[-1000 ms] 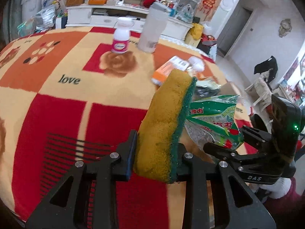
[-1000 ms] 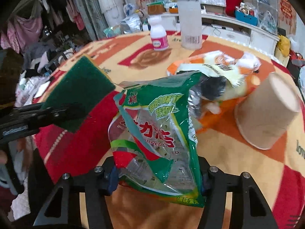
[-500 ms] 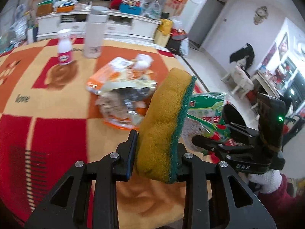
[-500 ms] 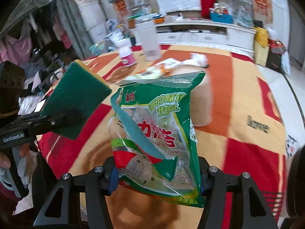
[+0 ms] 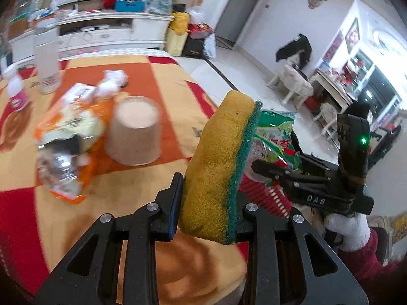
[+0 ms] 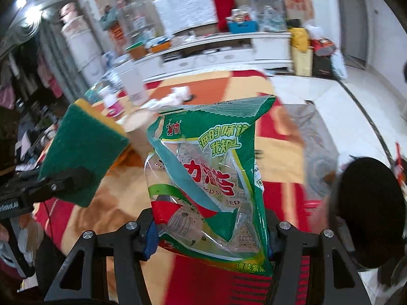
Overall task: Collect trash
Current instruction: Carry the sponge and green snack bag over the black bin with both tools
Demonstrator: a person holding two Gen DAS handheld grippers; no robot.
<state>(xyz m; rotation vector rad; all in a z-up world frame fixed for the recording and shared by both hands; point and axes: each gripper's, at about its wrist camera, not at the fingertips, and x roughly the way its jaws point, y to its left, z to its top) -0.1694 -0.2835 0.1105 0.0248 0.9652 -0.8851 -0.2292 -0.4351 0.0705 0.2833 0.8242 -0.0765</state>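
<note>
The left hand-held gripper is clamped on a thick yellow foam sponge with a green scouring face, held upright above the near edge of the table with its red, orange and cream patterned blanket. The right hand-held gripper is clamped across the lower part of a crinkled green and clear plastic snack bag, which stands up limp from the jaws, also off the table. The bag looks nearly weightless, slick and floppy, so a firm pinch low on a doubled fold probably suits it best; the sponge is soft and compresses, gripping well across its faces. An upturned brown paper cup and torn orange wrappers lie on the table, light and easily crushed.
</note>
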